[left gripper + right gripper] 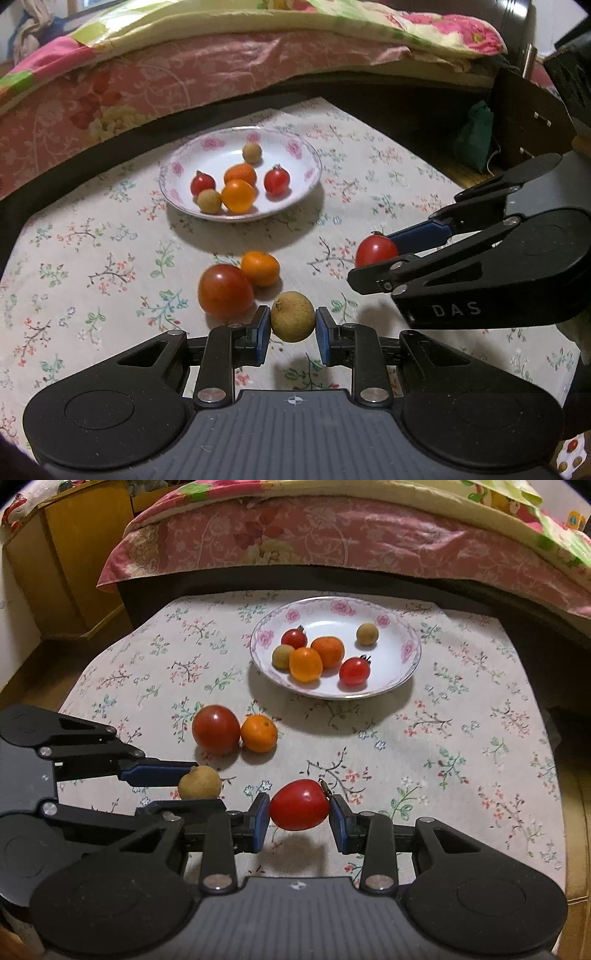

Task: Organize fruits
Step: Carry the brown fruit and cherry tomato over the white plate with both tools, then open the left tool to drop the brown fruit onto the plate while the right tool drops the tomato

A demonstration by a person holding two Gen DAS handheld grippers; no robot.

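Left wrist view: the left gripper (pixel 292 322) clamps a tan longan (pixel 293 316) between its blue pads, stem nub up-left. The right gripper (pixel 299 805) pinches a small red tomato (pixel 300 805), long axis crosswise between the pads, stem toward the right pad. Nearer the plate (pixel 406 672) lie a large tomato (pixel 216 729) touching a mandarin (pixel 259 733) on the counter (pixel 461 757).
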